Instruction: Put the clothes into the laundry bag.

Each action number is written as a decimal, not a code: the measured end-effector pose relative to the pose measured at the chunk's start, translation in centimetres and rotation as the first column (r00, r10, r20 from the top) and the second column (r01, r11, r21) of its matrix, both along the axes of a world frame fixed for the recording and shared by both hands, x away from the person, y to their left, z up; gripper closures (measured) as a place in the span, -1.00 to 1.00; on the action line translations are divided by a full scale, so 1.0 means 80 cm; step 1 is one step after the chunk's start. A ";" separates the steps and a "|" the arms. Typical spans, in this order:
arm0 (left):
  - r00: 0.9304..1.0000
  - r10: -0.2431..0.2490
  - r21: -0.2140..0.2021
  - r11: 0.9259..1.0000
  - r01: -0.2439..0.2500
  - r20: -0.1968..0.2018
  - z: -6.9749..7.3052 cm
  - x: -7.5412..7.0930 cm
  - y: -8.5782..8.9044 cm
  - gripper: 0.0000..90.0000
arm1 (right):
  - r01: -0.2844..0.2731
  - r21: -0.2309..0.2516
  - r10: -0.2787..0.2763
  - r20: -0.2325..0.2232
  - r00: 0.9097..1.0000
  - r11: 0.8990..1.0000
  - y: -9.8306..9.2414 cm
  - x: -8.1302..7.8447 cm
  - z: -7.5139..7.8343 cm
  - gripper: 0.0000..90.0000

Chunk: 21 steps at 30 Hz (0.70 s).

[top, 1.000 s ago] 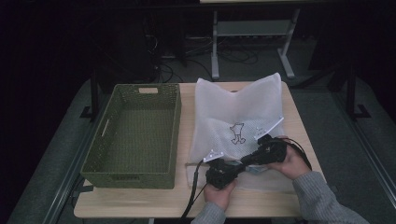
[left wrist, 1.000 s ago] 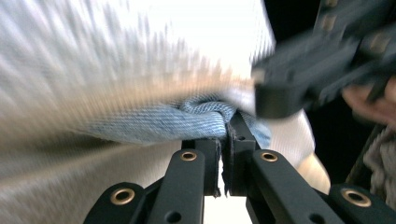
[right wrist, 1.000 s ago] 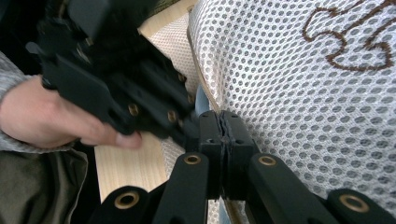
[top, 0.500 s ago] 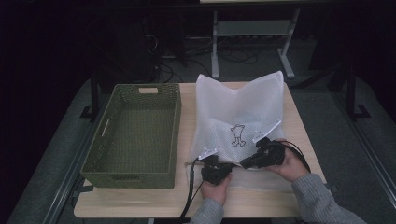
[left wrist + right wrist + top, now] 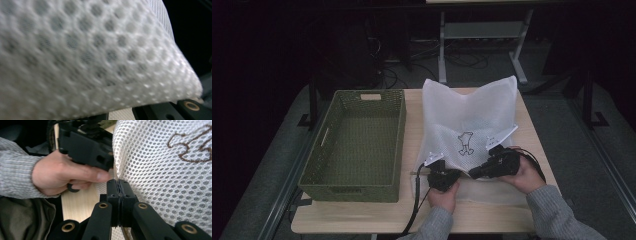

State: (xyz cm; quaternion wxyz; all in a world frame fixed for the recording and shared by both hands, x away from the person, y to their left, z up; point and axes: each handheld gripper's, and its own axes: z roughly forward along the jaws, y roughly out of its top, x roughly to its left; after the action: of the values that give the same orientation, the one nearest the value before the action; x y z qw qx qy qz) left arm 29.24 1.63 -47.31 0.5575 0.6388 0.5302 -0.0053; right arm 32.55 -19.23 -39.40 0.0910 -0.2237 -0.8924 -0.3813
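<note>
A white mesh bag [image 5: 468, 125] lies on the wooden table [image 5: 362, 217], its far end raised and its near edge by the person's hands. A small brown figure [image 5: 466, 143] is stitched on the mesh, just beyond both grippers.

The left gripper [image 5: 443, 176] sits at the bag's near left part, held in the left hand [image 5: 443, 197], with its cable trailing toward the table's front edge. In the left gripper view the mesh [image 5: 95, 55] lies right over the jaws, blurred and very close, with only bits of black jaw metal beneath its seam. Its jaws are clenched, and the mesh lies so close over them that they appear to pinch the bag's edge.

The right gripper [image 5: 479, 171] is held in the right hand [image 5: 524, 175] and points left, toward the left gripper, its tips close to it. In the right gripper view its two black jaws are pressed together [image 5: 119, 188] with the thin edge of the mesh [image 5: 170, 170] caught between the pads, so it grasps the bag. Just beyond those jaws the left hand [image 5: 62, 178] wraps the other gripper's black body, touching the same edge of the bag.

To the left of the left gripper stands a green woven basket [image 5: 322, 170], near the bag but apart from it. A grey sleeve [image 5: 557, 215] covers the right forearm.
</note>
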 end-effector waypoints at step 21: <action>1.000 0.001 -0.068 0.998 0.001 0.032 0.005 0.002 -0.016 0.73 | 0.005 0.028 -0.005 -0.002 1.000 1.000 -0.002 -0.002 0.002 0.97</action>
State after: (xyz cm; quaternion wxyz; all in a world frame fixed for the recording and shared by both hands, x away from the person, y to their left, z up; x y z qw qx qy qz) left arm 29.43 0.39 -46.93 0.5872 0.6195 0.5207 -0.0133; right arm 32.36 -19.43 -39.23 0.0941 -0.2249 -0.8862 -0.3939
